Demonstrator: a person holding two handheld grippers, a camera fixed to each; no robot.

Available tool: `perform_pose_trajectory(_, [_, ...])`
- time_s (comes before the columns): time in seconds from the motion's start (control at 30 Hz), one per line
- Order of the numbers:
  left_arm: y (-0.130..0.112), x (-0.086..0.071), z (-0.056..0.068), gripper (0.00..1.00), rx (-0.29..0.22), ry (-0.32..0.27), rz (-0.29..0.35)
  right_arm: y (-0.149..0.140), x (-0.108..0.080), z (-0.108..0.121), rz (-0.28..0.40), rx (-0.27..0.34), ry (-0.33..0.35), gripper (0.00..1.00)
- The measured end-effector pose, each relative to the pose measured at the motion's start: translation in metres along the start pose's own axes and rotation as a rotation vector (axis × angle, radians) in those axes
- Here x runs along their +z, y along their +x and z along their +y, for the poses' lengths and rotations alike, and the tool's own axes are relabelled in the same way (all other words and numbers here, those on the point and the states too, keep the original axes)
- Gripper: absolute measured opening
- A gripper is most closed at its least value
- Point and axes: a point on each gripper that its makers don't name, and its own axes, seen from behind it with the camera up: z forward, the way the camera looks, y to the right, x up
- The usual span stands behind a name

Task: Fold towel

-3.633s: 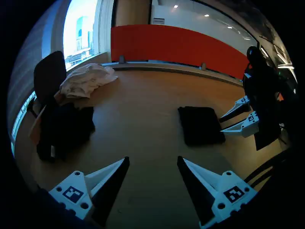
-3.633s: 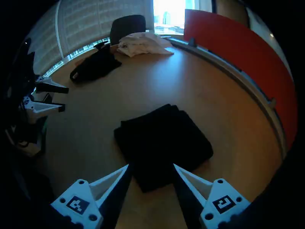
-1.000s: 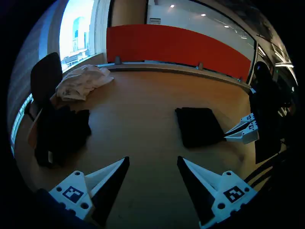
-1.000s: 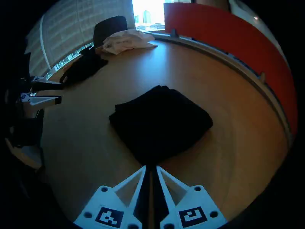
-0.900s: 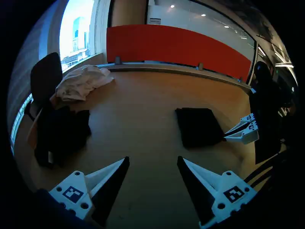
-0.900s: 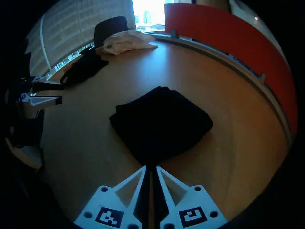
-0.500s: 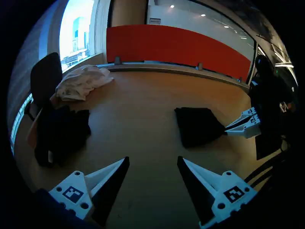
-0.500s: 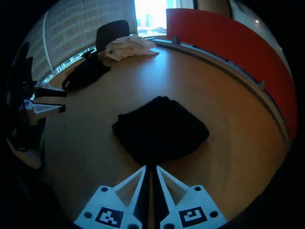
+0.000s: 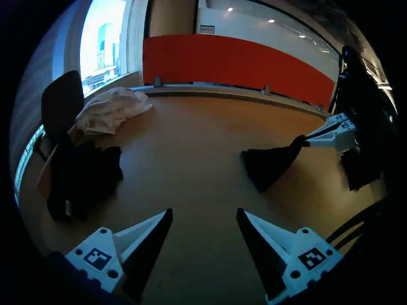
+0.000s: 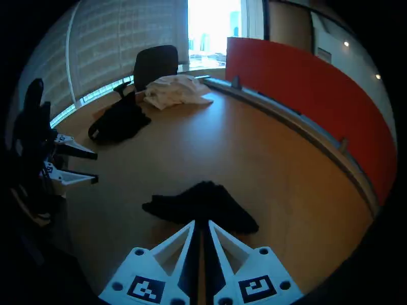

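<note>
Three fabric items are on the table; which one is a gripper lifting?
The black towel, pinched at one edge by the right gripper and tented upward. The white cloth and black bundle lie apart.

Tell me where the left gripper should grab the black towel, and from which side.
Grip the towel at its low corner, which lies on the table and points toward the left gripper. Come in low from that side. The right gripper is shut on the raised peak, so the cloth slopes down like a tent and that corner looks free.
</note>
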Motion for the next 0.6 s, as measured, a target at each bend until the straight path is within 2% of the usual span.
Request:
perform_pose_trajectory(0.27, [0.004,-0.001,0.003,0.93,0.003,-0.006,0.008,0.053,-0.025,0.008,0.085,-0.032,-0.011,0.07])
perform_pose_trajectory(0.6, [0.009,-0.001,0.007,0.93,0.009,-0.012,0.017,0.069,-0.037,0.014,0.119,-0.037,-0.026,0.07])
